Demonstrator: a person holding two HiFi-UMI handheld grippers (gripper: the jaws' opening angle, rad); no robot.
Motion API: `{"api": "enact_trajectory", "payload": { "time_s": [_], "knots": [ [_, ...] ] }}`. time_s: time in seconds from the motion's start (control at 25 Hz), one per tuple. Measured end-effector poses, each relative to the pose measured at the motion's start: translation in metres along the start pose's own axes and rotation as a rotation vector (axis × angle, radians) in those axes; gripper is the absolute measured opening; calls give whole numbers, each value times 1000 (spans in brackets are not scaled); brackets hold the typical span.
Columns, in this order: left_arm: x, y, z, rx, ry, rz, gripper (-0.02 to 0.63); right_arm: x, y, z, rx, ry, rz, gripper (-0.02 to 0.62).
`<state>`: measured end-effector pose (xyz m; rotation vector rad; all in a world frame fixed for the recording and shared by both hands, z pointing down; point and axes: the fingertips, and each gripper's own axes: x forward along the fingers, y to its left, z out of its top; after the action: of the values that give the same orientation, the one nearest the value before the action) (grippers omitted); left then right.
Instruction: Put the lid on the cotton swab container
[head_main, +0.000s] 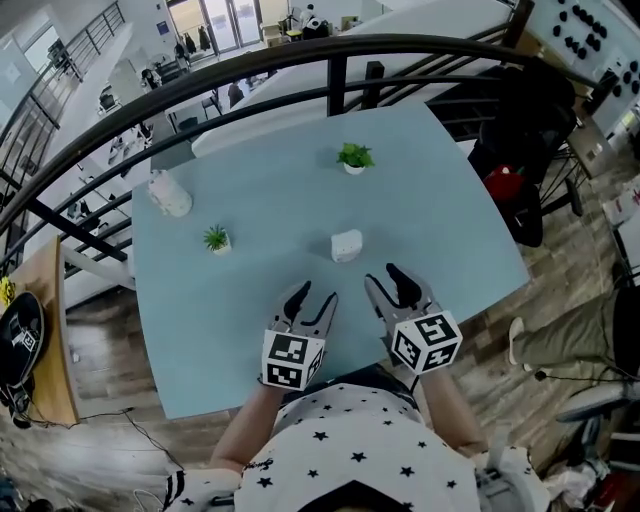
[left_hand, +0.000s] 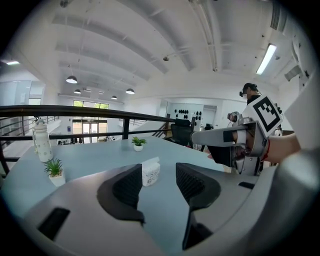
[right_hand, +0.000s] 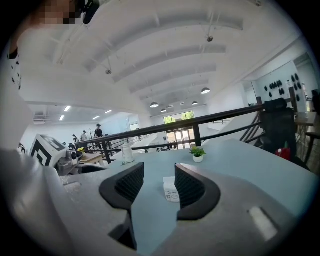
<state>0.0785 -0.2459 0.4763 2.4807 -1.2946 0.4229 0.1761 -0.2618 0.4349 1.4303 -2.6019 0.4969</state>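
A small white cotton swab container (head_main: 346, 245) stands on the light blue table (head_main: 260, 330), a little ahead of both grippers. I cannot make out a separate lid. My left gripper (head_main: 312, 297) is open over the table's near part, with nothing between its jaws. In the left gripper view (left_hand: 159, 182) the container (left_hand: 150, 172) shows through the gap, some way off. My right gripper (head_main: 385, 280) is open and empty too, just right of the left one. Along the right gripper's (right_hand: 159, 182) jaws the container (right_hand: 171, 190) again stands ahead on the table.
Two small potted plants stand on the table, one at the far side (head_main: 354, 157) and one at the left (head_main: 216, 239). A white bottle (head_main: 170, 193) stands at the far left corner. A dark railing (head_main: 330, 60) curves behind the table. A black chair (head_main: 520, 130) sits at the right.
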Motion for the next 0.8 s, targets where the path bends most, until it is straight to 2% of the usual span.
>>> {"api": "enact_trajectory", "payload": {
  "time_s": [0.8],
  "knots": [
    [98, 28, -15, 14, 44, 57, 269, 74, -54, -7, 26, 82, 77, 176]
  ]
}}
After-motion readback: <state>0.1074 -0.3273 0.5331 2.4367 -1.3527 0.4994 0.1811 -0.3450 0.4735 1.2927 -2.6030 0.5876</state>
